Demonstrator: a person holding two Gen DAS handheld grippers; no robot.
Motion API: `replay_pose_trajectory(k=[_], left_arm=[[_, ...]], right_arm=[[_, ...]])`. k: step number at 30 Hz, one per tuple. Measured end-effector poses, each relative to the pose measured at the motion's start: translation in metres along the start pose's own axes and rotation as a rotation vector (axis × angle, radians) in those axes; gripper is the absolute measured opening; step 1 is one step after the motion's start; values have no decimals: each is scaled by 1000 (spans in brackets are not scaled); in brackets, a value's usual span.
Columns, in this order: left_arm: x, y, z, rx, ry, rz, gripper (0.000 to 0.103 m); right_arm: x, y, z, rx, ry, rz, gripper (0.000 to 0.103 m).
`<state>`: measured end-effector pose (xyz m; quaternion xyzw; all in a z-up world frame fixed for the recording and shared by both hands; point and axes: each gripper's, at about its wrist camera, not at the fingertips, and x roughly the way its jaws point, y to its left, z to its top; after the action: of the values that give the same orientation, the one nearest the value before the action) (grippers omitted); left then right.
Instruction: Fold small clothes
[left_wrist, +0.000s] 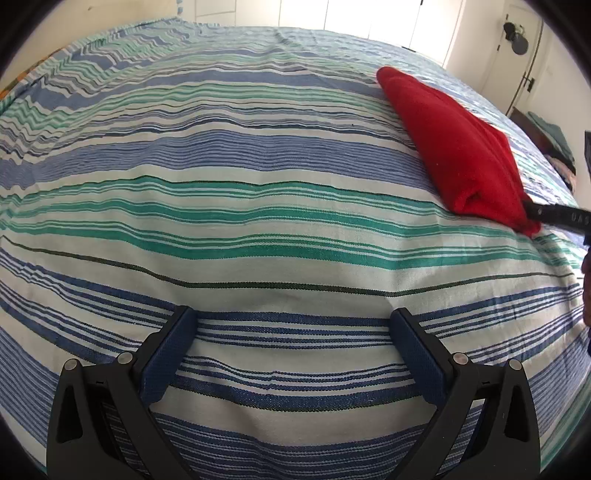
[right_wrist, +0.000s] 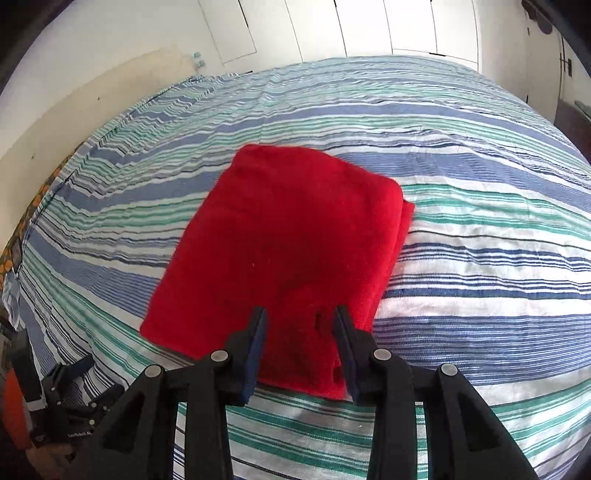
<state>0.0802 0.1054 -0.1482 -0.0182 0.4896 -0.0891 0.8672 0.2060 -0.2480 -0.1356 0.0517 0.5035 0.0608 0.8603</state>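
1. Folded garment: solid bright red, no print; centre of the right wrist view, upper right of the left wrist view.
2. Bedspread: horizontal stripes, white ground with bands of medium blue, navy, teal green and thin dark lines; fills both views.
3. Left gripper: black body, blue finger pads, silver pins.
4. Right gripper: black, blue pads.
5. Wall, upper left: cream.
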Motion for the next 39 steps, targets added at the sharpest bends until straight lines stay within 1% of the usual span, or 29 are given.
replay_pose_trajectory(k=[1,2,3,4,5,6,7,8,9,10,11,13,16,18,19,20,21,22,23,24,25,26,28,30,33,37,39], left_arm=[[-1,1,2,0,12,2,102],[-4,1,6,-1,39,4,102],[-8,1,10,-6,59,-6,101],[-14,2,17,-24,63,-37,101],[-19,4,23,-52,50,-78,101],[-25,8,37,-105,15,-149,101],[-27,11,51,-152,-13,-200,101],[-26,12,63,-184,-24,-231,101],[-20,11,79,-217,-25,-275,101],[-7,6,98,-243,-3,-337,101],[7,0,112,-249,31,-379,101],[36,-18,130,-219,90,-427,101],[70,-44,139,-164,170,-431,99],[77,-56,141,-151,183,-468,99],[78,-63,141,-137,185,-495,98],[80,-69,142,-124,191,-515,90],[82,-72,143,-117,201,-529,76],[88,-78,143,-111,233,-544,44],[90,-79,144,-116,245,-529,40],[87,-79,147,-123,237,-515,38],[80,-79,149,-123,223,-508,35],[71,-80,152,-115,203,-497,33],[49,-83,158,-86,152,-489,33],[25,-87,165,-55,103,-481,33],[-8,-92,175,-22,38,-490,32],[-42,-95,178,1,-16,-501,33],[-48,-95,176,4,-25,-503,33]], right_arm=[[7,-3,-7,-7,26,-11,39],[8,-8,-11,-6,19,-19,46],[6,-15,-11,26,29,2,50],[2,-23,-11,69,40,45,51],[-5,-31,-10,104,36,74,51],[-15,-38,-8,119,12,84,52],[-26,-46,-5,127,-20,92,56],[-32,-54,0,140,-46,104,58],[-37,-65,7,168,-65,124,59],[-37,-75,17,206,-75,155,62],[-35,-90,26,259,-78,197,64],[-16,-110,43,356,-58,274,64],[27,-132,64,458,-18,322,64],[54,-140,71,554,23,384,64],[65,-139,74,592,25,420,64],[72,-137,78,607,19,462,64],[79,-132,81,613,20,498,64],[85,-125,84,610,33,503,61],[91,-120,88,590,57,482,48],[95,-114,92,555,81,437,38],[96,-108,97,514,96,379,20],[90,-107,101,484,90,342,16],[70,-98,112,418,36,315,13],[46,-83,124,322,-18,301,13],[10,-66,140,228,-91,305,12],[-35,-54,154,175,-168,321,12],[-52,-53,152,159,-185,321,12]])
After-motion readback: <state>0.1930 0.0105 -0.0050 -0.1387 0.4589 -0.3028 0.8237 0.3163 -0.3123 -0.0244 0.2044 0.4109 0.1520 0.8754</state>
